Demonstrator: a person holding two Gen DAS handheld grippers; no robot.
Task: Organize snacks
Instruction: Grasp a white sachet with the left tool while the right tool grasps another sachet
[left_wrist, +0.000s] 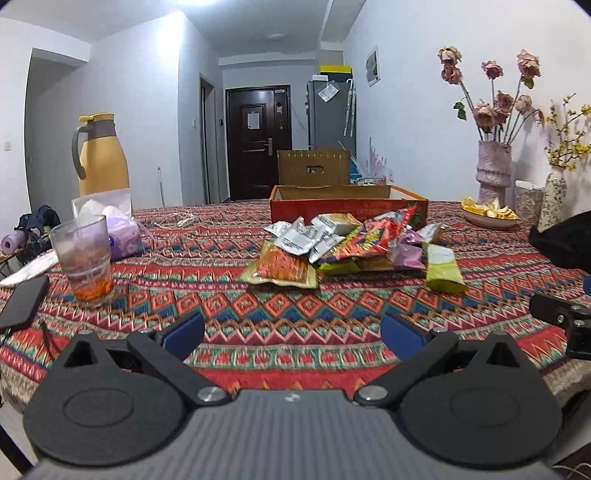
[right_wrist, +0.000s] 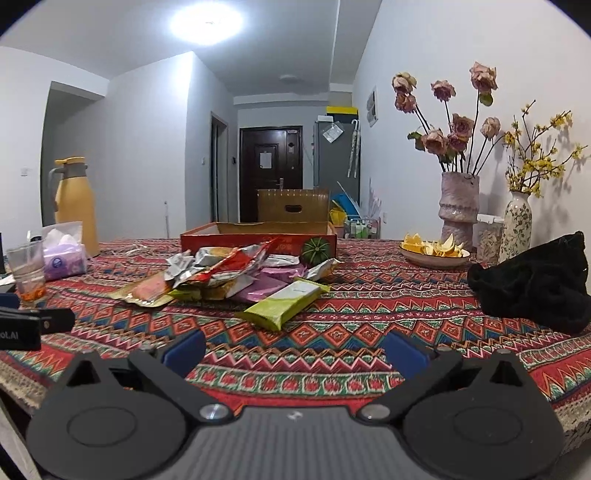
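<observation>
we note a lived-in home, a dining area opening on a hallway: patterned cloth over the surface (left_wrist: 258, 332), yellow thermos jug (left_wrist: 101, 155), vase of dried roses (right_wrist: 458, 210), plate of orange peel (right_wrist: 434, 253), dark entrance door (left_wrist: 256, 142), fridge (left_wrist: 328, 110) beyond.

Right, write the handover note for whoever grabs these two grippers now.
Left gripper: open, empty, low over the tablecloth, short of the pile.
Right gripper: open, empty, likewise short of the pile.
Snacks: one loose heap mid-table. A green packet lies at the heap's near edge, closest to the right gripper.
Box: red, open, just behind the heap; its inside is hidden from here.
Done: nothing visibly sorted yet.
Left: every packet in the heap, probably into the box. The green packet looks like the easiest start.
</observation>
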